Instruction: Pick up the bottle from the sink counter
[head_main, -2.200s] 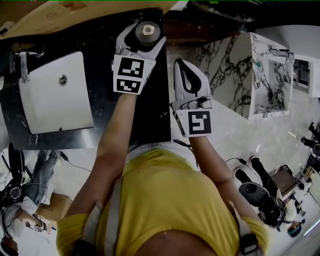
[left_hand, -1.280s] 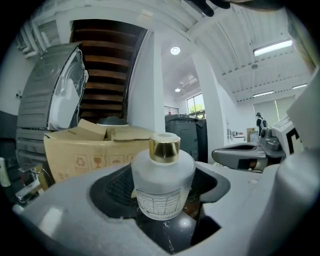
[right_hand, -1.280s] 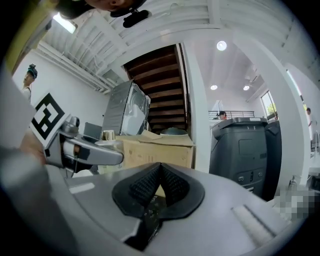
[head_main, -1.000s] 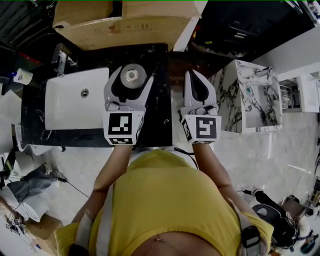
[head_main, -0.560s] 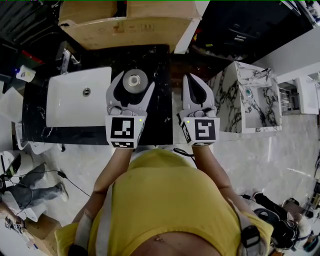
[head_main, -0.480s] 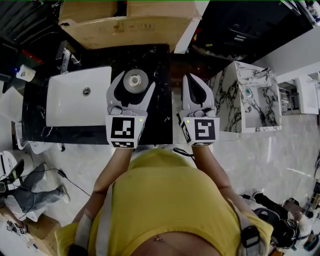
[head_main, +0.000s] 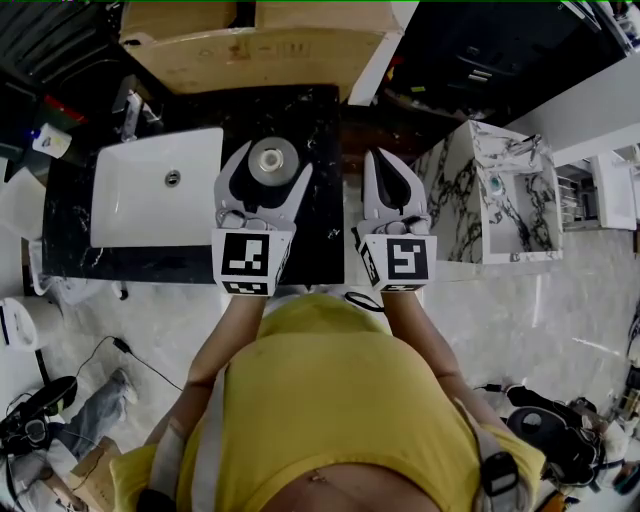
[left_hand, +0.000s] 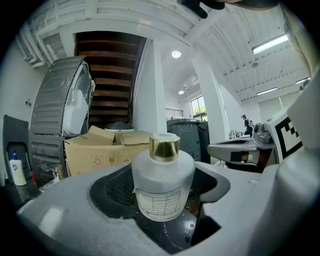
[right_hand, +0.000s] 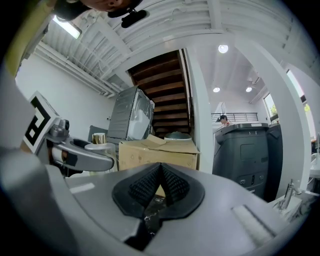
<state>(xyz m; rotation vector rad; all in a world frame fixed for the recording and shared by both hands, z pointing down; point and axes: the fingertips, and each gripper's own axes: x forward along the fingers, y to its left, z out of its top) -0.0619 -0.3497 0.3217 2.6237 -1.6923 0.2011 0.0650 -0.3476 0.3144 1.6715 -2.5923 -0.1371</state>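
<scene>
A frosted glass bottle with a gold cap stands upright between my left gripper's jaws, over the black marble counter to the right of the sink. In the left gripper view the bottle fills the gap, with the dark pads against both its sides. I cannot tell whether its base touches the counter. My right gripper hovers beside the counter's right edge. Its ribbed pads meet with nothing between them.
A white sink basin with a faucet takes up the counter's left half. Cardboard boxes stand behind the counter. A white marble-patterned unit is at the right. A soap bottle stands far left.
Since the earliest frame my left gripper has brought the bottle from the counter's back toward the person, roughly level with the sink drain. Over the last second both grippers have barely moved.
</scene>
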